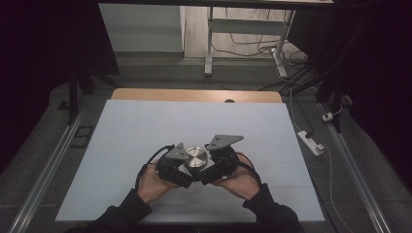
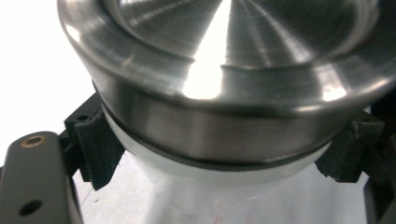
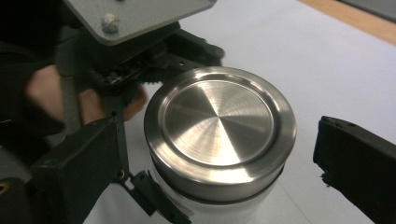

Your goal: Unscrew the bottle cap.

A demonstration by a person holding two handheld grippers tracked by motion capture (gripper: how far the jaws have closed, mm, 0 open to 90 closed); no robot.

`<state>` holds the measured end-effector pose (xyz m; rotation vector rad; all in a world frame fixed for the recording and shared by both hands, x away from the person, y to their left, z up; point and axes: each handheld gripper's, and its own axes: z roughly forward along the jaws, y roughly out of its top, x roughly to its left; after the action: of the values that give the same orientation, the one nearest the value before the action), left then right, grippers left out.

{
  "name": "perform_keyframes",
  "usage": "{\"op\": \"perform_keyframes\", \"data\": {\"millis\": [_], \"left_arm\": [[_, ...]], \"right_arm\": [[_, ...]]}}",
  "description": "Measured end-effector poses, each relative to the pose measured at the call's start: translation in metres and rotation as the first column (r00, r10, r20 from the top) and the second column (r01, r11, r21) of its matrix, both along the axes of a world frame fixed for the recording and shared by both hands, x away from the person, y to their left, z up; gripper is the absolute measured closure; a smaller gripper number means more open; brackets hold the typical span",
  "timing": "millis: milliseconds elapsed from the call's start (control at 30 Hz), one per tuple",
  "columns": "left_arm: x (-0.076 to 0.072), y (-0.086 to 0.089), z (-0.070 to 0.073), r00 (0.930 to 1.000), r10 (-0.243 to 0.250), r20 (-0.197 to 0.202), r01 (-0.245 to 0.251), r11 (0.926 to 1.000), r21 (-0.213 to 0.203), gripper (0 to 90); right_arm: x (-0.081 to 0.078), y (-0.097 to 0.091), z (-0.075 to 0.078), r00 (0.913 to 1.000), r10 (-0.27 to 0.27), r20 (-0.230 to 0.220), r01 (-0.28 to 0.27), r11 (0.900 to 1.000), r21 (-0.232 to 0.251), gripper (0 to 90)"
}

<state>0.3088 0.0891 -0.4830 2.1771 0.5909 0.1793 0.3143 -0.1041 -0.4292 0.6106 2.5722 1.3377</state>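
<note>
On the near middle of the white-covered bench (image 1: 145, 131) stands a white jar (image 3: 187, 207) topped by a round brushed-steel lid (image 1: 197, 157), with 2 claws brought in against it from either side. At the left, the person's left hand (image 1: 153, 182) holds the left claw (image 1: 180, 170), and in the left gripper view its 2 black jaws sit on opposite sides of the jar, 1 at each flank just under the lid's (image 2: 224, 84) rim and pressed to the white wall (image 2: 224, 172), so this claw is clamped on the jar. The lid's (image 3: 219, 128) top is a shallow recessed disc inside a raised ring, with a dark seam where it meets the jar below. At the right, the right hand (image 1: 240, 179) holds the right claw (image 1: 211, 170); in the right gripper view its jaws stand spread wide, 1 on each side of the lid, the right-hand jaw clearly apart from it with bare bench between, so it grips nothing.
</note>
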Motion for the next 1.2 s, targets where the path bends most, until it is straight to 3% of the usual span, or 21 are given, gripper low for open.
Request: {"op": "perform_keyframes", "data": {"millis": [100, 267, 500, 567, 600, 733, 767, 833, 867, 933, 967, 1000, 1033, 1067, 1100, 1200], "left_arm": [[-0.001, -0.001, 0.0, 0.9997, 0.026, 0.002, -0.026, 0.9996, 0.004, 15.8], [-0.001, -0.002, 0.001, 0.9994, 0.034, 0.005, -0.035, 0.9994, 0.005, 15.8], [-0.002, -0.002, 0.003, 0.9998, 0.016, 0.006, -0.016, 0.9999, -0.003, 15.8], [-0.002, -0.001, 0.004, 1.0, -0.002, 0.007, 0.002, 1.0, -0.001, 15.8], [-0.002, -0.001, 0.004, 0.9999, -0.016, 0.006, 0.016, 0.9999, -0.003, 15.8], [-0.002, 0.0, 0.004, 0.996, -0.09, 0.001, 0.09, 0.9959, -0.011, 15.8], [-0.001, 0.0, 0.004, 0.9938, -0.111, -0.004, 0.111, 0.9937, -0.018, 15.8], [-0.002, 0.0, 0.003, 0.985, -0.172, -0.009, 0.172, 0.9846, -0.031, 15.8], [-0.002, 0.0, 0.003, 0.985, -0.172, -0.009, 0.172, 0.9846, -0.031, 15.8], [-0.003, -0.002, 0.002, 0.9785, -0.206, -0.012, 0.205, 0.9775, -0.048, 15.8], [-0.003, -0.003, 0.002, 0.9756, -0.22, -0.009, 0.219, 0.9747, -0.044, 15.8], [-0.004, -0.004, 0.002, 0.9739, -0.227, -0.007, 0.227, 0.9731, -0.042, 15.8], [-0.004, -0.005, 0.002, 0.973, -0.231, -0.006, 0.23, 0.9723, -0.041, 15.8], [-0.005, -0.005, 0.002, 0.9752, -0.221, -0.009, 0.22, 0.9743, -0.046, 15.8], [-0.005, -0.005, 0.002, 0.9767, -0.214, -0.01, 0.214, 0.9758, -0.047, 15.8], [-0.003, -0.002, 0.002, 0.9855, -0.169, -0.007, 0.169, 0.9848, -0.04, 15.8]], "right_arm": [[-0.004, 0.006, 0.0, 0.998, -0.056, 0.029, 0.056, 0.9984, 0.003, 6.3], [-0.006, 0.009, -0.002, 0.9944, -0.098, 0.038, 0.098, 0.9951, 0.013, 11.3], [-0.006, 0.008, -0.005, 0.9957, -0.09, 0.023, 0.089, 0.9956, 0.03, 17.2], [-0.005, 0.007, -0.004, 0.9978, -0.064, 0.021, 0.063, 0.9977, 0.025, 17.3], [-0.002, 0.004, -0.003, 0.9998, -0.017, 0.01, 0.017, 0.9994, 0.029, 17.4], [0.003, -0.002, -0.002, 0.998, 0.063, -0.011, -0.063, 0.9975, 0.032, 17.4], [0.006, -0.006, -0.002, 0.9916, 0.127, -0.023, -0.126, 0.9911, 0.042, 17.4], [0.009, -0.01, -0.003, 0.9802, 0.196, -0.029, -0.194, 0.9797, 0.051, 17.4], [0.009, -0.01, -0.003, 0.9802, 0.196, -0.029, -0.194, 0.9797, 0.051, 17.4], [0.011, -0.014, -0.003, 0.9653, 0.259, -0.03, -0.258, 0.9648, 0.052, 17.4], [0.013, -0.018, -0.003, 0.9483, 0.316, -0.029, -0.314, 0.9475, 0.06, 17.3], [0.013, -0.018, -0.003, 0.9483, 0.316, -0.029, -0.314, 0.9475, 0.06, 17.3], [0.014, -0.02, -0.004, 0.942, 0.334, -0.031, -0.332, 0.9412, 0.063, 17.3], [0.014, -0.021, -0.004, 0.94, 0.34, -0.026, -0.338, 0.939, 0.064, 17.2], [0.013, -0.022, -0.003, 0.9412, 0.337, -0.024, -0.335, 0.94, 0.065, 17.0], [0.012, -0.022, 0.001, 0.9587, 0.282, -0.035, -0.279, 0.9576, 0.07, 9.9]]}}
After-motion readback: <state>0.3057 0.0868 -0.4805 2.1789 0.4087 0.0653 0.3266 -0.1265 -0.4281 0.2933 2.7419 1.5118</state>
